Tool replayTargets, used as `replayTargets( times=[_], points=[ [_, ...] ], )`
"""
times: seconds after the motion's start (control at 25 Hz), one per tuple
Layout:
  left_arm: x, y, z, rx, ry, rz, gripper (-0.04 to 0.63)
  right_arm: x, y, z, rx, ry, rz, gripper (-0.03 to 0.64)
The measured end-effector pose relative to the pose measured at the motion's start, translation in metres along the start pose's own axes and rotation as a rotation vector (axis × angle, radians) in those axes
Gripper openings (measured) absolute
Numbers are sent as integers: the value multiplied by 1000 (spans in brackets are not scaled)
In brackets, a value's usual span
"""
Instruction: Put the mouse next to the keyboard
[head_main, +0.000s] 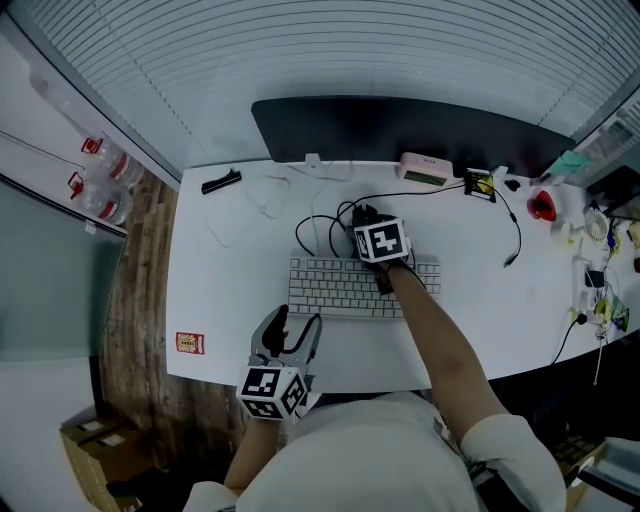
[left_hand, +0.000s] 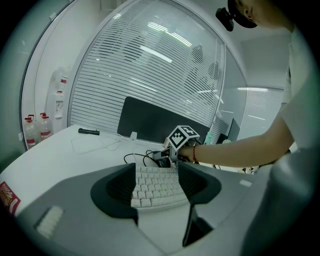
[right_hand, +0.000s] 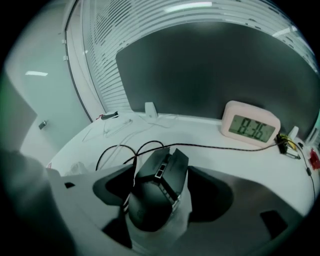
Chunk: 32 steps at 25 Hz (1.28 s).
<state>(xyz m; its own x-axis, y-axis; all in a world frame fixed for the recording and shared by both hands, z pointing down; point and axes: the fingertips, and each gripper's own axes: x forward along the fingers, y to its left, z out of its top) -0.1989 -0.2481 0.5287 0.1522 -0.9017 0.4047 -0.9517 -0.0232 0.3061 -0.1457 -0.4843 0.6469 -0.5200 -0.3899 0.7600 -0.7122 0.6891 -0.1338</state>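
Mouse (right_hand: 156, 197) angular, matte black, between parted right claw (right_hand: 162, 187); keyboard (head_main: 345, 285) flat, white.

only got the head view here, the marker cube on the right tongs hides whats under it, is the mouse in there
Observer: Yes. The right gripper view shows the black mouse lying on the desk between the right tongs, which stand open, with bare desk showing along its right side.
Operator: and the left tongs, holding anything
Observer: No. In the left gripper view the left tongs are open and empty, with the keyboard ahead of them.
Operator: pink box at the back?
Observer: A clock; its display reads 8:36.
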Motion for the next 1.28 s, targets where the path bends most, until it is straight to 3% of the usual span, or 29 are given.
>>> replayTargets(
  times=[0.36, 0.76, 1.28],
  points=[
    [2, -6, 0, 3, -5, -12, 270, -1, -2, 1, -14, 5, -38, 308],
    [-7, -15, 0, 24, -13, -36, 270, -53, -20, 27, -86, -135, -75, 303],
    [-4, -52, -5, 69, 0, -151, 270, -124, -90, -12, 15, -163, -217, 302]
  ],
)
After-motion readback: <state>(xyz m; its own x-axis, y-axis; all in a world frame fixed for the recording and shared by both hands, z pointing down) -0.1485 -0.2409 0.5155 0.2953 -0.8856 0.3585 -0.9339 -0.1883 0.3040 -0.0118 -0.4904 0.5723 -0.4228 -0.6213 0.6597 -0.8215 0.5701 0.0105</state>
